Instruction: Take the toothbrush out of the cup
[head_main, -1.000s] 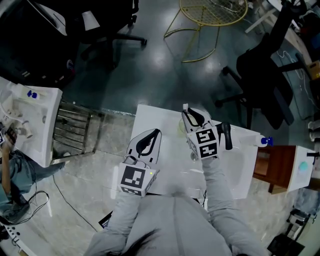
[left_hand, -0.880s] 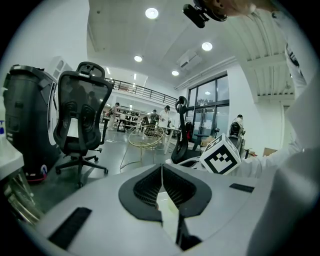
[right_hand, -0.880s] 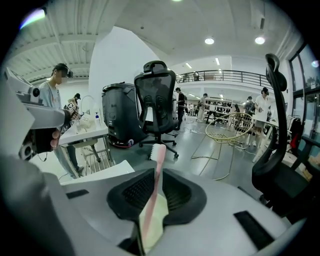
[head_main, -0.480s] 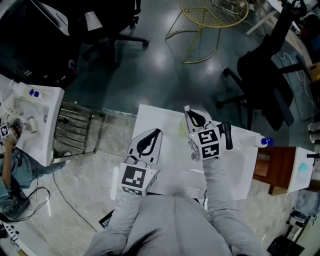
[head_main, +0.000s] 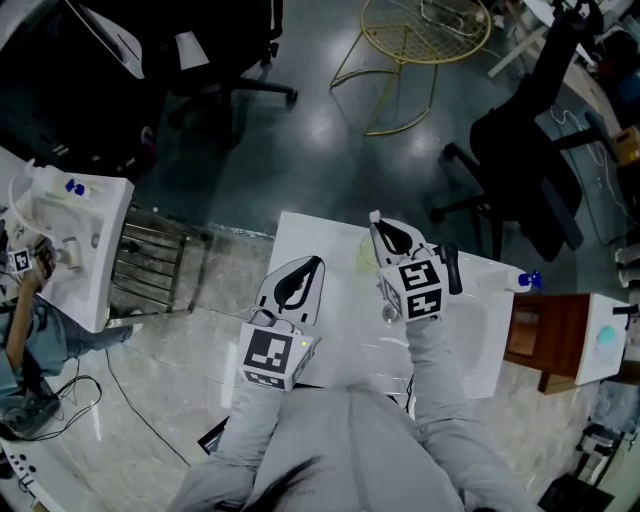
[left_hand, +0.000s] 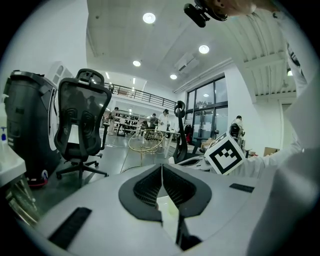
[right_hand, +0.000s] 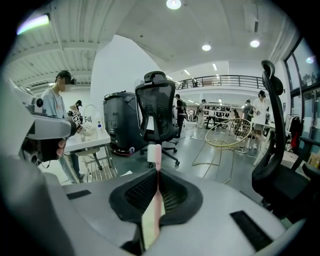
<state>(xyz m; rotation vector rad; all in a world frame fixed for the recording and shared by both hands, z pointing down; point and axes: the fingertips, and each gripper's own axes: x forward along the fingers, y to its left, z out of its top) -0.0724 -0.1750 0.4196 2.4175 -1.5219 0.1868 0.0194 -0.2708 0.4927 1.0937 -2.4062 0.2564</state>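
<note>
Left to right: your left gripper (left_hand: 161, 166), ribbed black pads closed together, empty; your right gripper (right_hand: 158, 172), pads clamped on the slim pink plastic toothbrush (right_hand: 155, 153), long axis along the jaws, white bristled head pointing beyond the tips

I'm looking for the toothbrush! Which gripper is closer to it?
Right. The right gripper has its fingers shut on the toothbrush. The left gripper is off to the toothbrush's left, not touching it.

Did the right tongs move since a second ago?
No. Judged against the far edge of the white table, the right tongs sit in the same spot, shut on the toothbrush.
</note>
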